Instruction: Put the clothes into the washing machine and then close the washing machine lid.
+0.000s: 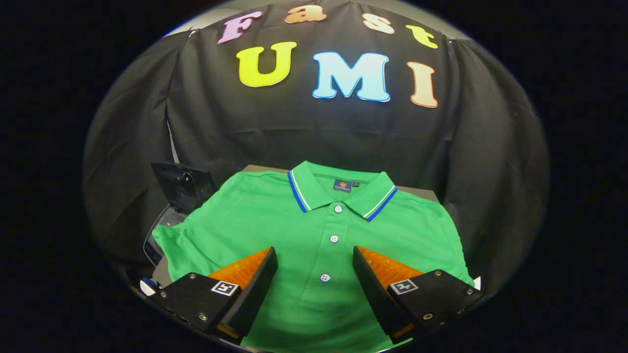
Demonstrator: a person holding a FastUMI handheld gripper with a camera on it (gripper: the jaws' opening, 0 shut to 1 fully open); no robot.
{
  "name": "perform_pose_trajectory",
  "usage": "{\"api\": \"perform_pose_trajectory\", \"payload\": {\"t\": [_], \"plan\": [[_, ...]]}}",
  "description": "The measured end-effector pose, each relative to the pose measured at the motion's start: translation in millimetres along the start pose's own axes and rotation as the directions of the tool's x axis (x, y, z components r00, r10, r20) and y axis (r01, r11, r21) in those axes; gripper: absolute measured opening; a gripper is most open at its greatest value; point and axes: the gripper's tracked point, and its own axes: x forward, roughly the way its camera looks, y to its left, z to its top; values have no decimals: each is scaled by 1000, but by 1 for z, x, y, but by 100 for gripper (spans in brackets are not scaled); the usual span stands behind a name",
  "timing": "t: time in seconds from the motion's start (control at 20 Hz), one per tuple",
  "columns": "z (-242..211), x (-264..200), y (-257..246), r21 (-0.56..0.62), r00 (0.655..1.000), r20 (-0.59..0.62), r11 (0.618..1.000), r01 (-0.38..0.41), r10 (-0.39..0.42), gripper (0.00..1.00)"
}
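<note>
A green polo shirt [274,220] lies spread flat on a table, its collar trimmed in blue and white and pointing away from me. Three white buttons run down its placket [333,239]. My gripper [315,257] hovers over the shirt's lower front, open wide, with the placket showing between its two fingers [255,274]. Nothing is held. To the left of the shirt, past its sleeve, stands the washing machine [159,235] with its dark lid [182,184] raised; most of the machine is hidden by the shirt.
The table [417,191] shows as a grey strip beyond the shirt's shoulders. Black cloth walls close in behind and on both sides. A small white thing [146,285] lies by the left finger's base.
</note>
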Motion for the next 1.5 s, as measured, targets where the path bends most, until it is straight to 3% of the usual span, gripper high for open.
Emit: {"api": "perform_pose_trajectory", "payload": {"t": [0.2,0.3,0.4,0.6,0.75,0.85,1.1,1.5], "plan": [[-4,0,0,32,1000,-16,999,-27,27,95],[-4,1,2,26,999,-13,999,-38,39,86],[-2,4,2,31,998,7,997,-67,67,69],[-1,4,1,109,990,49,985,-135,130,17],[2,1,8,92,982,75,979,-181,174,0],[8,-4,9,56,978,108,982,-183,176,0],[38,-21,15,115,958,214,969,-218,190,0],[87,-56,52,119,902,378,955,-271,208,0]]}}
